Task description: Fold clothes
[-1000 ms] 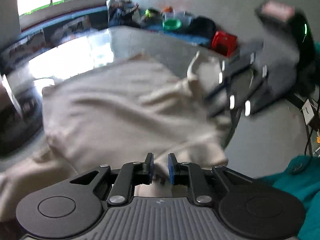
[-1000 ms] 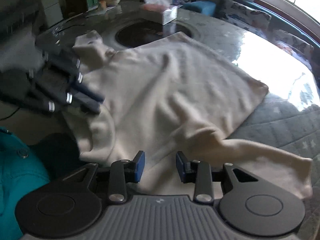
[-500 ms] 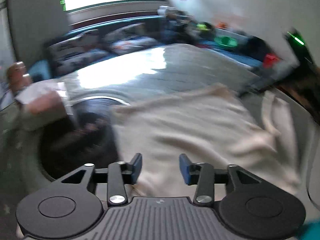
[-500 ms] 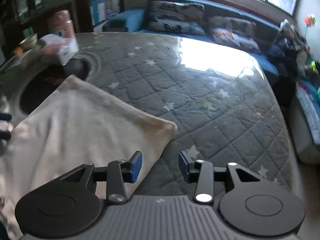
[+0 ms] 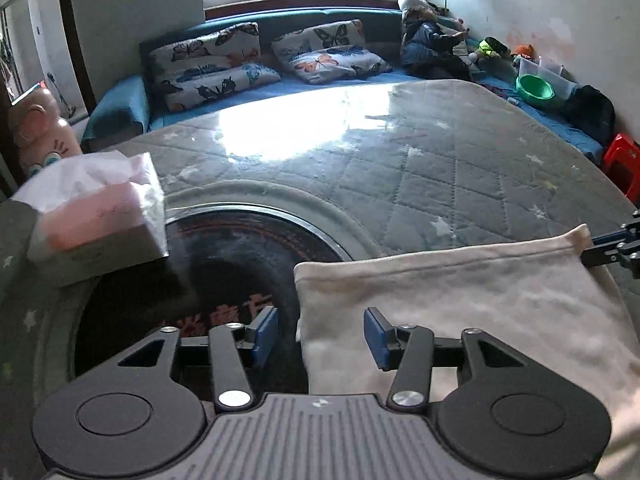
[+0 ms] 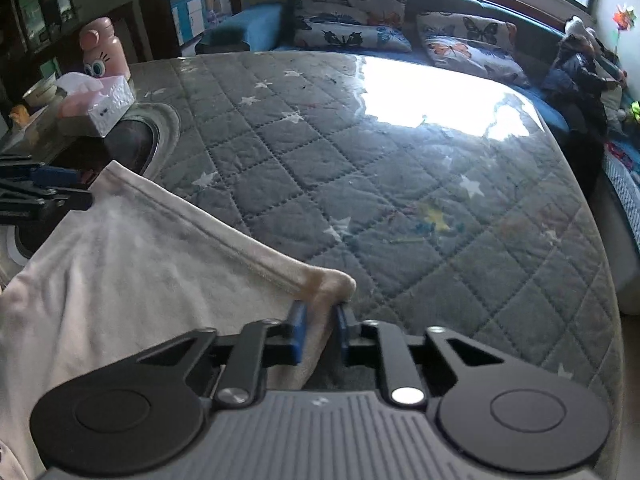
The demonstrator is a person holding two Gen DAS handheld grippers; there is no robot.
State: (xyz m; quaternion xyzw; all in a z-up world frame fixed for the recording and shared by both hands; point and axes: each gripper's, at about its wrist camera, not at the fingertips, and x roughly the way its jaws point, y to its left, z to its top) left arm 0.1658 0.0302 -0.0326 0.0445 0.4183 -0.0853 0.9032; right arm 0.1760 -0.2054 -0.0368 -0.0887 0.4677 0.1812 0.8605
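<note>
Right claw (image 6: 319,330) now clamped on hem corner of cream knit garment (image 6: 132,260), half a second ago gaping. Left claw (image 5: 320,336) wide, straddling opposite corner. Garment flat on quilted grey bench (image 6: 360,184), near edge.

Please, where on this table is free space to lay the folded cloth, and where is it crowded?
Free: the quilted cover between the cloth hem and the sofa. Crowded: the left side, with the tissue box, pink bottle and dark round inset.
</note>
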